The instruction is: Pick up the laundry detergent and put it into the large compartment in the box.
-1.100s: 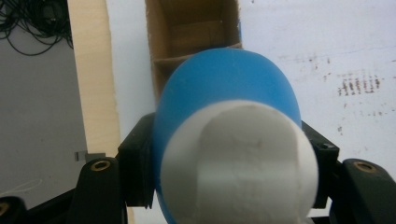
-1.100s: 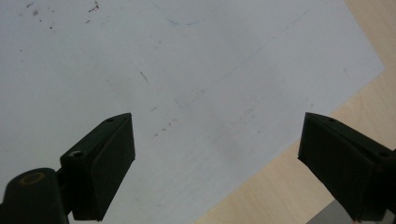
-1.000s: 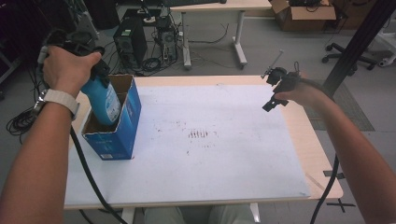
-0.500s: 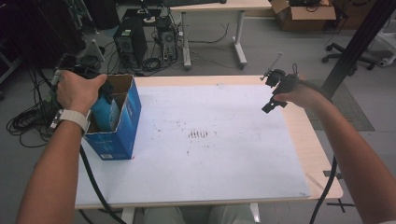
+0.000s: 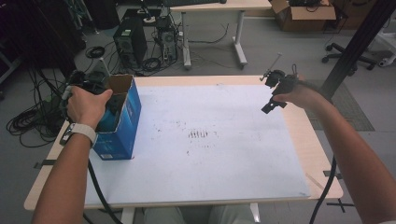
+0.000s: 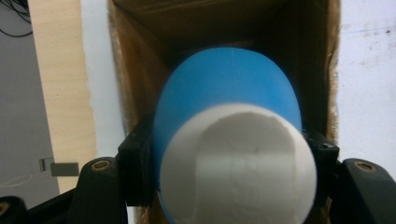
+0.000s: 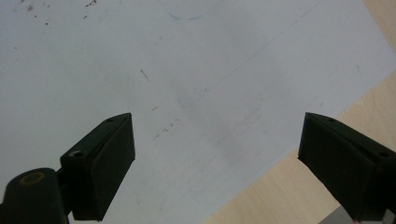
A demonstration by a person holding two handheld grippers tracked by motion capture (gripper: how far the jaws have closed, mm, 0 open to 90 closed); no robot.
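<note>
An open blue cardboard box (image 5: 122,128) stands at the table's left edge. My left gripper (image 6: 229,156) is shut on a blue rounded object with a white end (image 6: 233,88), held down inside the box's brown interior (image 6: 140,88). In the high view the person's left hand (image 5: 86,105) covers that gripper at the box mouth, and a little of the blue object (image 5: 109,120) shows inside. My right gripper (image 5: 272,99) hovers above the table's far right, open, with nothing between its jaws (image 7: 217,158).
A white sheet (image 5: 210,158) covers most of the wooden table (image 5: 306,140). Computer towers (image 5: 130,39), cables (image 5: 28,121), another desk (image 5: 212,7) and a black post (image 5: 355,44) stand on the floor beyond the table.
My left hand has moved down and lowered the blue object from above the box into it. The right gripper has stayed where it was.
</note>
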